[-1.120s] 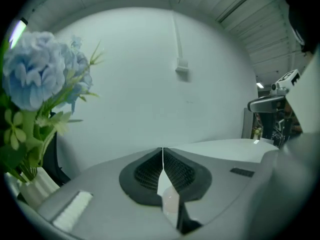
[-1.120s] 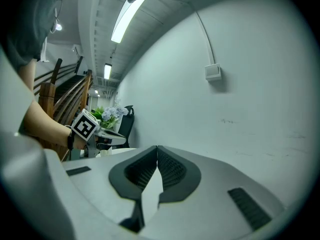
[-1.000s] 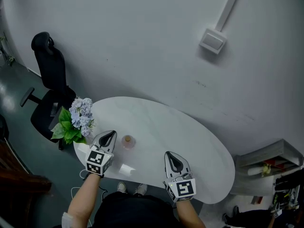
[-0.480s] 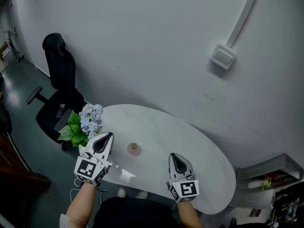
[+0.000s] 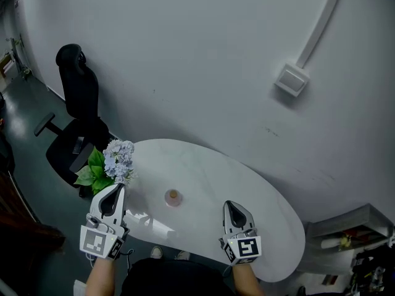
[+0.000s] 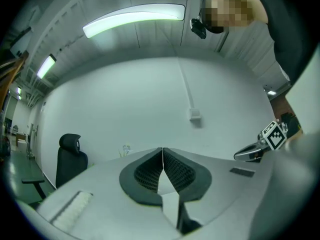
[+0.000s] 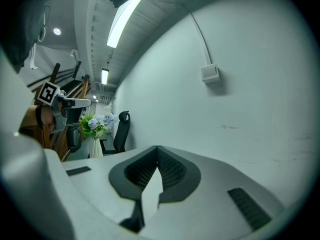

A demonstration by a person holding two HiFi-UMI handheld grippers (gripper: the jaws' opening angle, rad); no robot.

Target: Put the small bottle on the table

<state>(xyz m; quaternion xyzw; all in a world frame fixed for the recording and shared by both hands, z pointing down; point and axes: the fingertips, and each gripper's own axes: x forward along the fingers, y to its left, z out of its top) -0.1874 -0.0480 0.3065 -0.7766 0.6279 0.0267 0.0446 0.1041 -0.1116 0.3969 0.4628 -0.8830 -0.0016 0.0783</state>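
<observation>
**Small bottle stands on the table, both grippers empty**

The small bottle (image 5: 173,197) stands upright on the white oval table (image 5: 216,171), in the near half of the top, roughly between the two grippers and a little beyond them; it looks pinkish with a tan top, and nothing touches it.

The left gripper (image 5: 115,193) hangs over the table's left end, near the edge and well apart from the bottle; in the left gripper view its jaws are pressed together along a thin seam (image 6: 162,154), with nothing between them; the marker cube sits at its rear, above the person's forearm.

The right gripper (image 5: 235,208) is held over the near edge of the table, to the right of the bottle and apart from it; in the right gripper view its jaws (image 7: 157,149) likewise meet at the tip, and they hold nothing.

A bunch of pale blue flowers (image 5: 117,159) with green leaves stands at the table's left end, just beyond the left gripper; a black office chair (image 5: 75,113) stands behind it on the grey floor, near the wall.

On the white wall a small box (image 5: 291,80) is mounted, with a conduit (image 5: 321,26) running up from it; the right gripper view shows the same box (image 7: 210,73) and, at the left, the flowers (image 7: 98,124) and the chair (image 7: 121,129).
</observation>
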